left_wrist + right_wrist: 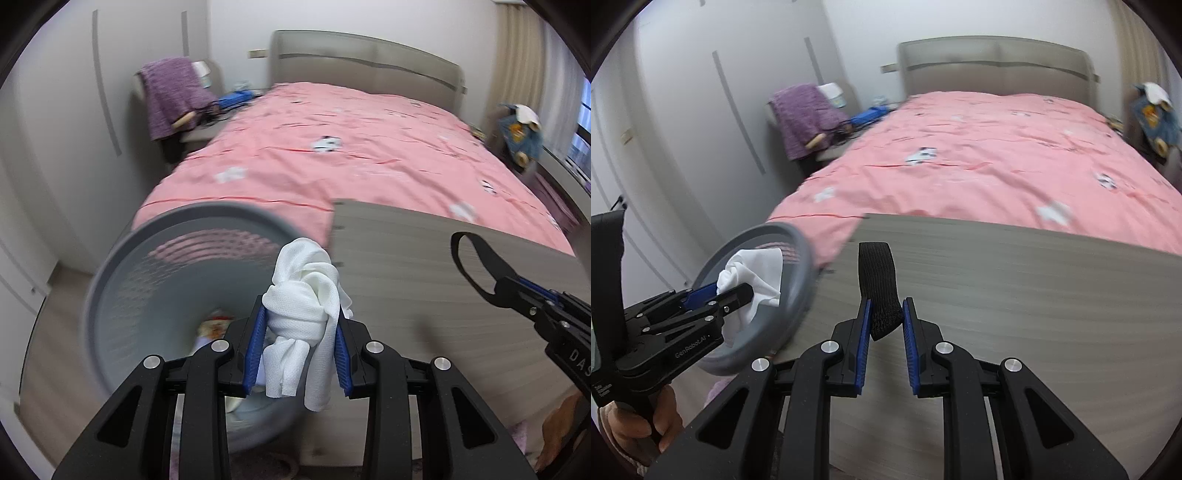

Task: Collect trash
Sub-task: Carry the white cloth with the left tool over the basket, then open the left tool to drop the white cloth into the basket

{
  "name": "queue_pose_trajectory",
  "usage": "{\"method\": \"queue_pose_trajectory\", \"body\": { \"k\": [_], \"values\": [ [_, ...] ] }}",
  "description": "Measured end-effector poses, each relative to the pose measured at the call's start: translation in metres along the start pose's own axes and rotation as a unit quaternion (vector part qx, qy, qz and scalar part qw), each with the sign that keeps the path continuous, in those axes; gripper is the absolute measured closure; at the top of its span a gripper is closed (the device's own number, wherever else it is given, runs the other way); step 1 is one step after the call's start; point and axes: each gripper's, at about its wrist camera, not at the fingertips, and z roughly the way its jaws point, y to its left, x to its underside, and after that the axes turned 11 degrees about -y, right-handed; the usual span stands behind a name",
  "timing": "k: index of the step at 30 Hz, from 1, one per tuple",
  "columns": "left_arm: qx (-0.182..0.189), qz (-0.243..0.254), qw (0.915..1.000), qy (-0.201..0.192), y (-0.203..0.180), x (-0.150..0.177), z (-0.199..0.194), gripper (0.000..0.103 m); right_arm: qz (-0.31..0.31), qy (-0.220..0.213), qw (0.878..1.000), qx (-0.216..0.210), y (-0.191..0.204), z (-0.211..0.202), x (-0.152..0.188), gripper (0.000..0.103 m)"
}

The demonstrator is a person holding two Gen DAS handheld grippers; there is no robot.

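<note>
My left gripper (301, 321) is shut on a crumpled white cloth (306, 295) and holds it over the right rim of a grey waste bin (147, 280). The bin has bits of trash at its bottom (216, 326). In the right wrist view the cloth (753, 273) hangs in front of the bin's mouth (798, 291). My right gripper (884, 317) is shut on a black strap loop (877, 273), which stands up above the grey footboard (1015, 295). It shows at the right of the left wrist view (476, 262).
A bed with a pink duvet (351, 147) lies behind the footboard (424, 266). A bedside table with a purple cloth (173, 96) stands at the far left. White wardrobe doors (66, 129) line the left. A blue bag (521, 133) hangs at the right.
</note>
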Motion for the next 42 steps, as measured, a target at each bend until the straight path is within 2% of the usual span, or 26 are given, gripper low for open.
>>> {"method": "queue_pose_trajectory", "body": {
  "k": [5,12,22,24,26,29,30,35,42],
  "values": [
    [-0.035,-0.021,0.9992,0.001,0.047,0.003,-0.002,0.071,-0.022,0.01,0.999,-0.031,0.04,0.022,-0.003,0.085],
    [-0.063,-0.042,0.9971,0.01,0.089,0.005,0.007,0.071,-0.049,0.033,0.996,-0.067,0.085,0.057,-0.005,0.085],
    [-0.063,-0.046,0.9968,0.018,0.103,0.001,0.021,0.07,-0.071,0.056,0.992,-0.088,0.118,0.09,-0.004,0.085],
    [-0.064,-0.047,0.9967,0.018,0.104,0.0,0.022,0.069,-0.073,0.057,0.992,-0.089,0.12,0.091,-0.004,0.082],
    [-0.066,-0.048,0.9965,0.018,0.105,0.0,0.021,0.064,-0.077,0.053,0.992,-0.086,0.121,0.091,-0.004,0.08],
    [-0.072,-0.051,0.996,0.017,0.107,-0.001,0.021,0.052,-0.075,0.048,0.992,-0.086,0.122,0.089,-0.006,0.069],
    [-0.074,-0.052,0.9958,0.016,0.109,-0.001,0.02,0.051,-0.074,0.048,0.992,-0.085,0.121,0.089,-0.006,0.066],
    [-0.079,-0.054,0.9953,0.01,0.108,0.0,0.014,0.043,-0.068,0.048,0.993,-0.082,0.119,0.087,-0.006,0.063],
    [-0.084,-0.055,0.995,0.007,0.11,0.0,0.008,0.039,-0.064,0.042,0.994,-0.08,0.117,0.083,-0.007,0.056]
  ]
}}
